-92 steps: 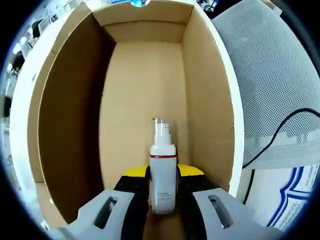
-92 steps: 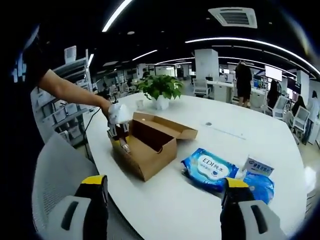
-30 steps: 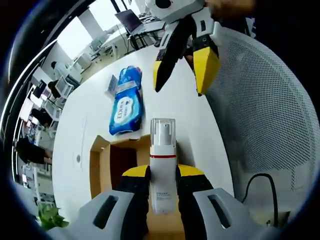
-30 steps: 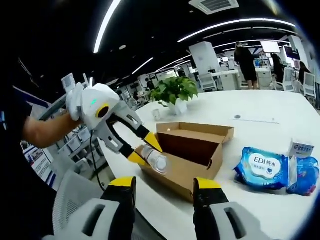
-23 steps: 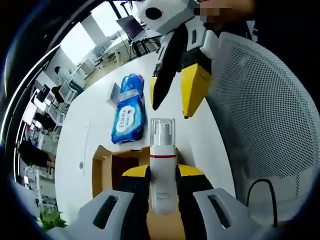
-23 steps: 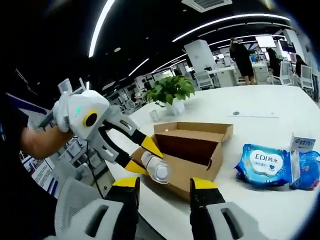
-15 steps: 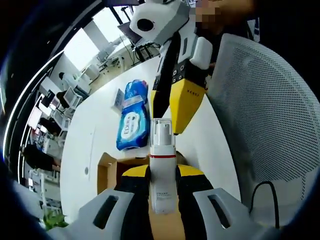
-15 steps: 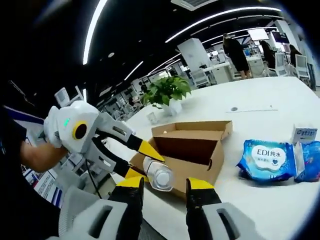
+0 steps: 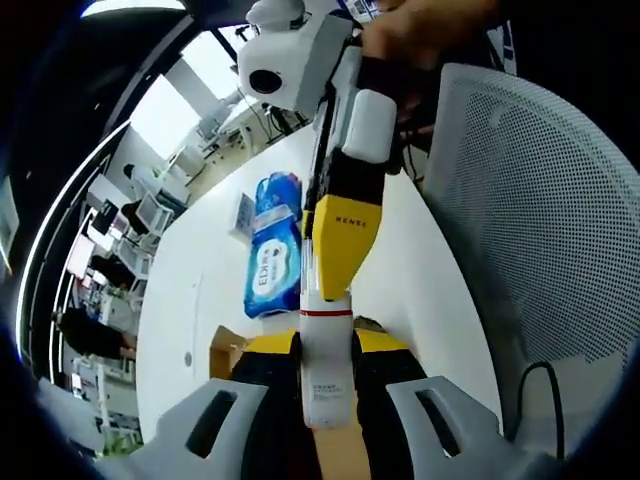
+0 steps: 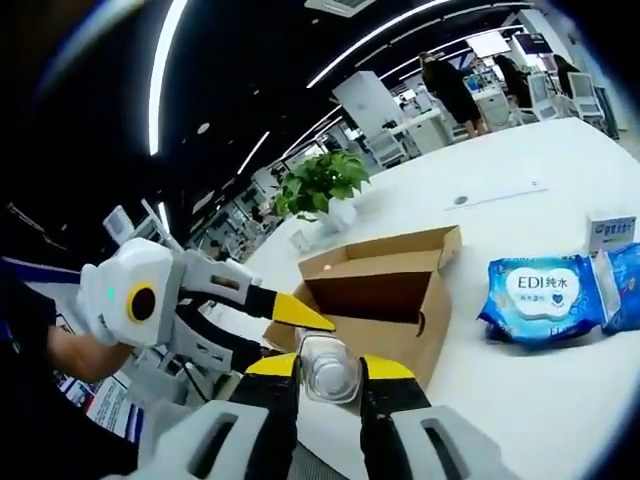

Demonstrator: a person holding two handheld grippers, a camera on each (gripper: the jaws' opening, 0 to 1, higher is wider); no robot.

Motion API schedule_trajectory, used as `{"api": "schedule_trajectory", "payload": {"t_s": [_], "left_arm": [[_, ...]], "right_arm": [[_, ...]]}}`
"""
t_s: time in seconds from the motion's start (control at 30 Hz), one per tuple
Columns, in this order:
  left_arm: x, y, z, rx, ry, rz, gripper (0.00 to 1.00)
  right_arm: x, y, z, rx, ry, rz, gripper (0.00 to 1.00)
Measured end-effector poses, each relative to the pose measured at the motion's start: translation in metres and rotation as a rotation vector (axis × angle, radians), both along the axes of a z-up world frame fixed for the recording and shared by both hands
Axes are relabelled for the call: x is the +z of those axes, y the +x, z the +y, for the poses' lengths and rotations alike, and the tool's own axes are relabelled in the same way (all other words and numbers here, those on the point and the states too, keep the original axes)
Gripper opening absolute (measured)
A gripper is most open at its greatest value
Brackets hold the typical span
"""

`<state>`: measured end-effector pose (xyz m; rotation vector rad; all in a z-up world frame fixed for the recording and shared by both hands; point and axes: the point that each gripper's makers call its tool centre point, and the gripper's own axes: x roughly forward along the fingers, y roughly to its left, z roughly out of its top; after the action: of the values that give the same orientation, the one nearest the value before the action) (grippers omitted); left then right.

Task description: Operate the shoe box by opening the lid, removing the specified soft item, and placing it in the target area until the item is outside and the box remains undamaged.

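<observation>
Pump bottle (image 9: 326,345) clamped base-end in left gripper (image 9: 326,372), long axis aimed at right gripper (image 10: 329,374), whose jaws are closed around its cap end at lower centre.

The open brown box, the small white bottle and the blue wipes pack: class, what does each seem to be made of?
Open brown box: looks like matte cardboard, with folded flaps. Small white bottle: probably smooth plastic, with a see-through cap. Blue wipes pack: seemingly soft glossy plastic film, wrinkled and shiny.
</observation>
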<state>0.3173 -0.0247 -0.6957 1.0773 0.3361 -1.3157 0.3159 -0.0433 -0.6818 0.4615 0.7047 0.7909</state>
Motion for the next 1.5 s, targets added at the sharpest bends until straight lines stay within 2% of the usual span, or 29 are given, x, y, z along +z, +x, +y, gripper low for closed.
{"api": "schedule_trajectory", "payload": {"t_s": [0.23,0.43,0.57,0.7,0.77,1.1,1.33,1.5], "left_arm": [[-0.002,0.004,-0.002,-0.020,0.005,-0.042,0.19],[-0.003,0.004,-0.003,-0.042,0.008,-0.042,0.20],[-0.001,0.006,-0.005,-0.059,-0.008,-0.056,0.20],[0.001,0.009,-0.008,-0.051,-0.034,-0.040,0.20],[0.002,0.010,-0.009,-0.028,-0.051,-0.011,0.20],[0.009,0.022,-0.003,0.065,-0.129,0.061,0.27],[0.011,0.031,0.013,0.174,-0.194,0.132,0.32],[0.011,0.036,0.028,0.234,-0.213,0.146,0.33]], "right_arm": [[0.004,-0.001,-0.001,0.001,0.021,0.001,0.15],[0.002,-0.001,-0.001,-0.001,0.016,0.026,0.15],[0.004,0.001,-0.003,0.004,0.015,0.031,0.14],[0.006,0.004,-0.005,0.020,0.002,0.024,0.14],[0.006,0.005,-0.007,0.031,-0.015,0.016,0.14],[0.009,0.015,-0.020,0.096,-0.109,-0.050,0.14],[0.014,0.028,-0.034,0.146,-0.190,-0.103,0.14],[0.017,0.037,-0.045,0.181,-0.249,-0.138,0.14]]}}
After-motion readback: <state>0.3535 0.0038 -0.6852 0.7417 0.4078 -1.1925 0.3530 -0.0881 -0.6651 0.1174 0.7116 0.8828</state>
